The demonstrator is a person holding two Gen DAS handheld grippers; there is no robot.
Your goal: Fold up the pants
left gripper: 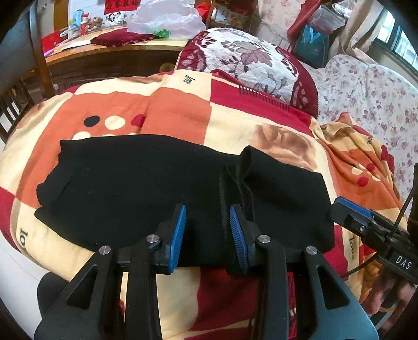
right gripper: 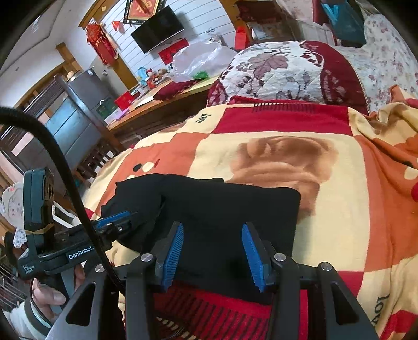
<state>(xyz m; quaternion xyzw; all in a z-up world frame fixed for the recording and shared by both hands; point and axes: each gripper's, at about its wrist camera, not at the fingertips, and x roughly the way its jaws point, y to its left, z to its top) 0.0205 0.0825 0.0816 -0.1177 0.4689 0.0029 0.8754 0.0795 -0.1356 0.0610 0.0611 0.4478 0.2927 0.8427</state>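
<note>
Black pants (left gripper: 135, 183) lie folded across a patterned blanket (left gripper: 177, 109) on a bed. A raised fold (left gripper: 244, 177) of the cloth stands up near their right part. My left gripper (left gripper: 207, 235) hovers over the near edge of the pants, jaws open, nothing between the blue pads (left gripper: 179, 235). My right gripper (right gripper: 213, 253) is open over the right end of the pants (right gripper: 222, 209), empty. The right gripper also shows at the right edge of the left wrist view (left gripper: 351, 209); the left gripper shows in the right wrist view (right gripper: 115, 219).
A floral cushion (left gripper: 250, 60) lies at the far side of the bed. A wooden table (left gripper: 109, 52) with a plastic bag (left gripper: 167, 18) stands behind. A flowered sheet (left gripper: 371, 94) covers the right side. A hand (right gripper: 49, 293) holds the left gripper.
</note>
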